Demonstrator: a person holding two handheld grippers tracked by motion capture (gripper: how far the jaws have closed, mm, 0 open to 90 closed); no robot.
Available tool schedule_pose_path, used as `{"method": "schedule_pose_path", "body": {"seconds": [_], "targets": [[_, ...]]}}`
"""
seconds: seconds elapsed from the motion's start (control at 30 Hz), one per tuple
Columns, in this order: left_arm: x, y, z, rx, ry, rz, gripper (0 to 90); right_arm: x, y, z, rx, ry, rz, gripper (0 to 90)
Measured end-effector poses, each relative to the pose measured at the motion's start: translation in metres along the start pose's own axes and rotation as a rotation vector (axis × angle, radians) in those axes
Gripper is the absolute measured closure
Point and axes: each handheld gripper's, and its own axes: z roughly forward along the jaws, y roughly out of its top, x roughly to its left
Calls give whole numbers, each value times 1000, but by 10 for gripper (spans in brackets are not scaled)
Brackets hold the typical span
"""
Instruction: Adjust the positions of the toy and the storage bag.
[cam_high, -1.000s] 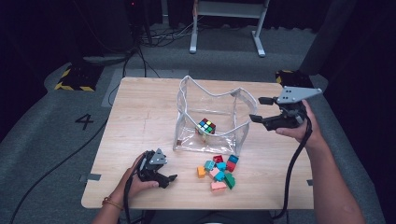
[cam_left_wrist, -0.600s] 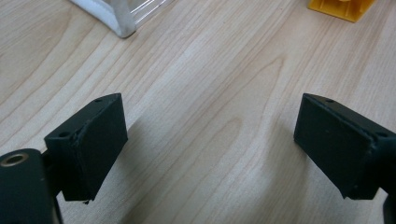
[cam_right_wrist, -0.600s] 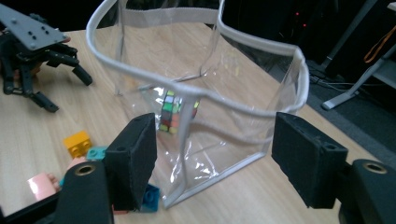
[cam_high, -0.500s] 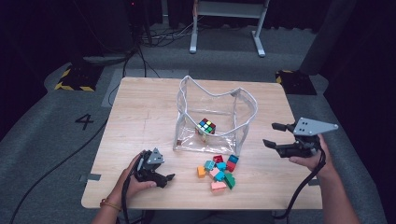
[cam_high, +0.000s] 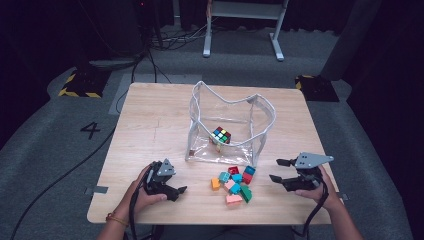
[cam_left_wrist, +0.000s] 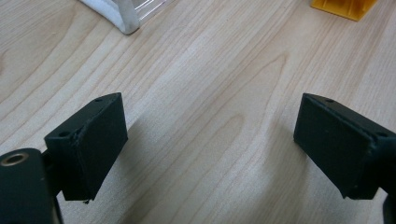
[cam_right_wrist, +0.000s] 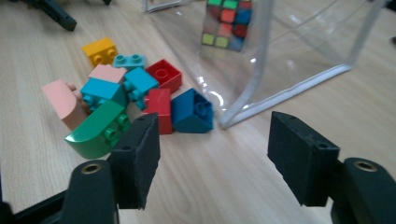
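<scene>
two hand-held grippers, left (cam_high: 176, 192) and right (cam_high: 278, 171), gaped wide, empty; the right, beside the toy bricks (cam_high: 233, 183), risked scattering them against the clear pouch (cam_high: 231, 152).

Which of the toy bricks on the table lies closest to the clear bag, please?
The dark blue sloped brick, at the bag's front corner. The red bricks sit just behind it; the green and pink ones lie farther out.
</scene>
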Motion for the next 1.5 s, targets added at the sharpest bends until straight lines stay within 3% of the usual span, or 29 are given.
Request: {"method": "schedule_pose_path", "body": {"seconds": [0.2, 0.37, 0.5, 0.53, 0.87, 0.93, 1.0, 1.3, 1.33, 1.5], "targets": [[0, 0, 0, 0, 0, -1, 98, 13, -10, 28, 36, 58, -12, 433], [0, 0, 0, 0, 1, -1, 97, 22, -10, 41, 49, 76, -48, 533], [0, 0, 0, -1, 1, -7, 97, 27, -6, 46, 32, 104, -33, 569], [-1, 0, 0, -1, 2, -10, 97, 27, -5, 48, 30, 103, -54, 568], [-1, -1, -1, -1, 5, -15, 97, 32, 0, 68, 79, 99, -56, 592], [-1, -2, -2, -1, 12, -18, 97, 31, 1, 74, 85, 92, -70, 631], [0, -3, -2, -1, 3, -14, 97, 30, 1, 75, 82, 91, -63, 670], [6, -4, -4, -6, -14, -6, 117, 27, 0, 68, 64, 90, -53, 677], [9, -4, -4, -10, 8, -34, 122, 26, 0, 66, 57, 95, -53, 677], [10, -4, -5, -11, 24, -33, 142, 21, -2, 52, 31, 89, -50, 677]]}}
